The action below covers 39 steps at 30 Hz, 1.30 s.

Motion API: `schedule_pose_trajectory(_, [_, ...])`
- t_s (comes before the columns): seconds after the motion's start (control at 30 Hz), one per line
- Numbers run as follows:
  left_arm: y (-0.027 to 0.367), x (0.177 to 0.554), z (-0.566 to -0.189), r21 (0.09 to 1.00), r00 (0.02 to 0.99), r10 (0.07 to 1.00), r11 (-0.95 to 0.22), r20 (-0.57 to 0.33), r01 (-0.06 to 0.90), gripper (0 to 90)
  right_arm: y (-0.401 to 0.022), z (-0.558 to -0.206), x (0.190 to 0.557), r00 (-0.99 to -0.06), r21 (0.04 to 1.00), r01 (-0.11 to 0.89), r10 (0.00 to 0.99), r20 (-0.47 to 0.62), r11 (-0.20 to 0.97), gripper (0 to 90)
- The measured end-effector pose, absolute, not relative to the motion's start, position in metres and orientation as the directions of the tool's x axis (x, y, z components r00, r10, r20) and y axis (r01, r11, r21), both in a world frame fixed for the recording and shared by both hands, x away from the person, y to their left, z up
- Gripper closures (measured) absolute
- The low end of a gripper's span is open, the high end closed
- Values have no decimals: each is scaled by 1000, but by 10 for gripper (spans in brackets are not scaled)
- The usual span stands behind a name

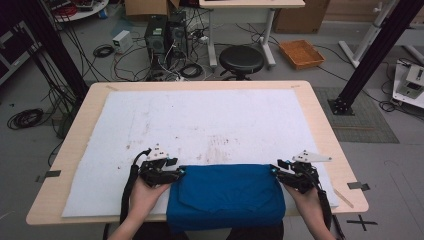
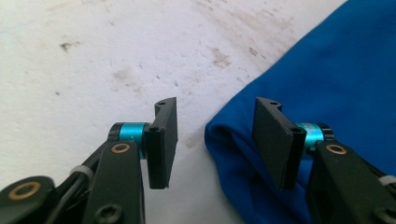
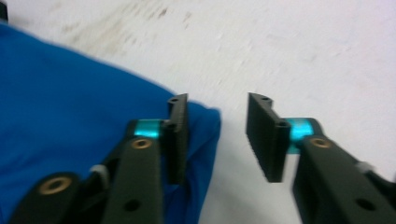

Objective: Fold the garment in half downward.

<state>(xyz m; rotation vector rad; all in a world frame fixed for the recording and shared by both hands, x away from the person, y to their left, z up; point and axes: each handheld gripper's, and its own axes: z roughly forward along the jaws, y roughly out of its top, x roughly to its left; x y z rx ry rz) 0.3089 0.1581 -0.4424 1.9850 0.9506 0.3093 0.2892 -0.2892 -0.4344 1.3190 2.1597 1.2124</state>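
**Folded blue cloth lies crosswise between both tongs**

We see the blue cloth [image 1: 226, 194] folded into a wide rectangle at the near edge of the worktop [image 1: 320, 112], its long axis running left to right and its near part drooping over that edge towards the person. The left tongs [image 1: 179, 171] sit at its far left corner, the right tongs [image 1: 274, 170] at its far right corner, so each hand is equally near its own end.

In the left gripper view the left tongs [image 2: 215, 135] stand released: the cloth's rounded corner [image 2: 224, 140] lies in the gap, but neither pad presses on it. In the right gripper view the right tongs [image 3: 217, 135] are released too, the cloth's corner [image 3: 205, 126] under and just past one jaw, the other jaw over bare white mat [image 3: 303, 56].

We judge that any coming move depends on the far corners. Beyond the cloth the white mat [image 1: 210, 120] is open all the way to the far edge, giving ample room to work forward; sideways, each hand has only a narrow strip before the worktop's side edge.
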Motion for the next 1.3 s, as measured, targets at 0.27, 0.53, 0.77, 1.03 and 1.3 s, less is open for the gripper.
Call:
schedule_pose_trajectory(0.27, [154, 309, -449, 754, 684, 700, -333, -205, 567, 527, -284, -449, 305, -521, 717, 667, 814, 257, 201, 622])
schedule_pose_trajectory(0.53, [155, 307, -448, 766, 703, 673, -318, -232, 558, 832, -280, -446, 300, -570, 740, 627, 791, 222, 245, 850])
schedule_pose_trajectory(0.77, [167, 336, -435, 789, 688, 701, -310, -188, 531, 840, -271, -433, 322, -578, 783, 571, 799, 168, 248, 854])
schedule_pose_trajectory(1.03, [175, 394, -419, 787, 656, 744, -330, -123, 522, 839, -257, -418, 382, -542, 791, 567, 827, 148, 230, 854])
schedule_pose_trajectory(1.3, [175, 427, -429, 768, 641, 763, -360, -84, 530, 839, -245, -420, 422, -521, 780, 580, 843, 132, 236, 853])
